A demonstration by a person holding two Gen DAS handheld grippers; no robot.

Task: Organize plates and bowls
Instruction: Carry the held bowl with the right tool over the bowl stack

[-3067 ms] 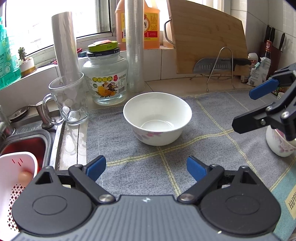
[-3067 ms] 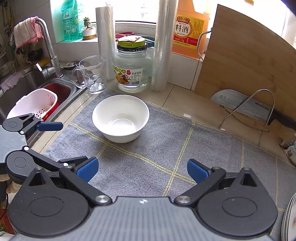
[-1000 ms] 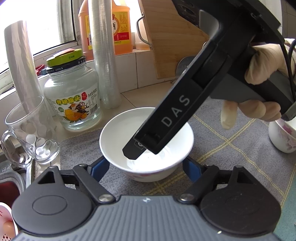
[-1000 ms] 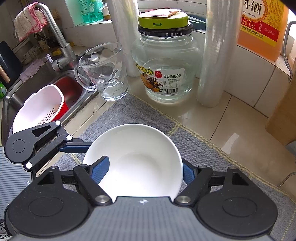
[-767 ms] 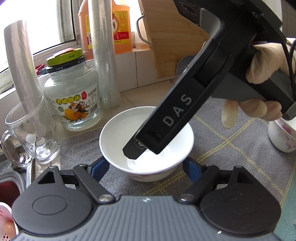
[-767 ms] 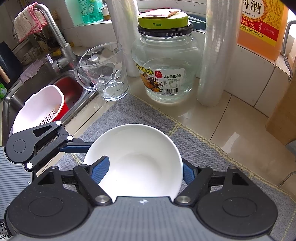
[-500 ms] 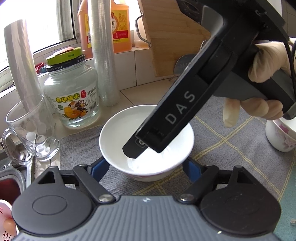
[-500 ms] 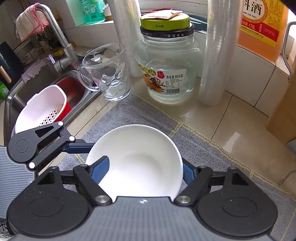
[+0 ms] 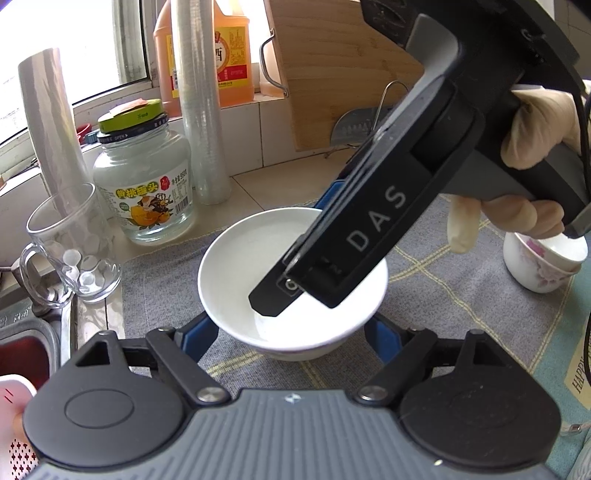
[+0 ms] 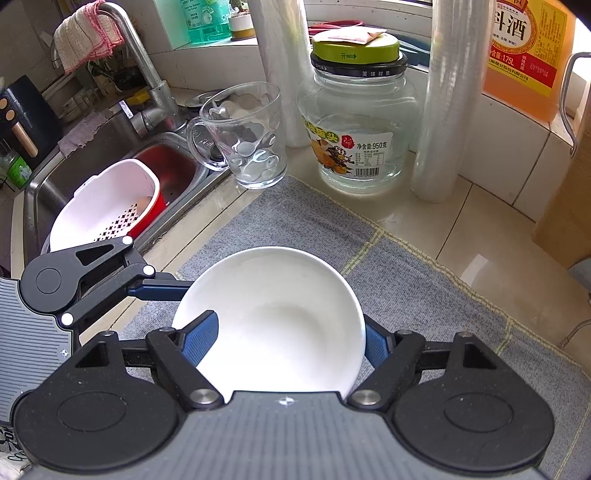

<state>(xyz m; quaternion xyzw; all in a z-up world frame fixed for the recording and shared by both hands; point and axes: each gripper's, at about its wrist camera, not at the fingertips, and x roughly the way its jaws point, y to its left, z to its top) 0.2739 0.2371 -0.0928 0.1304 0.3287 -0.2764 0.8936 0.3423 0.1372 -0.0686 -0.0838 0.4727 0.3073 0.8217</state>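
Right wrist view: straddling the bowl (image 10: 273, 317) with spread right gripper (image 10: 284, 341) jaws, left gripper (image 9: 291, 334) likewise open around it, readying a lift.

And here we are in a home kitchen, no doubt about it. There's a steel sink (image 10: 110, 155) with a curved tap (image 10: 140, 70), a rag (image 10: 86, 35) draped over it, and a white strainer basket (image 10: 107, 210) down in the basin. On the tiled surface (image 10: 480, 236), a glass mug (image 10: 247, 136), a big jar (image 10: 358, 122), an orange cooking-wine jug (image 10: 524, 48), and a wooden cutting board (image 9: 332, 66) leaning on the wall.
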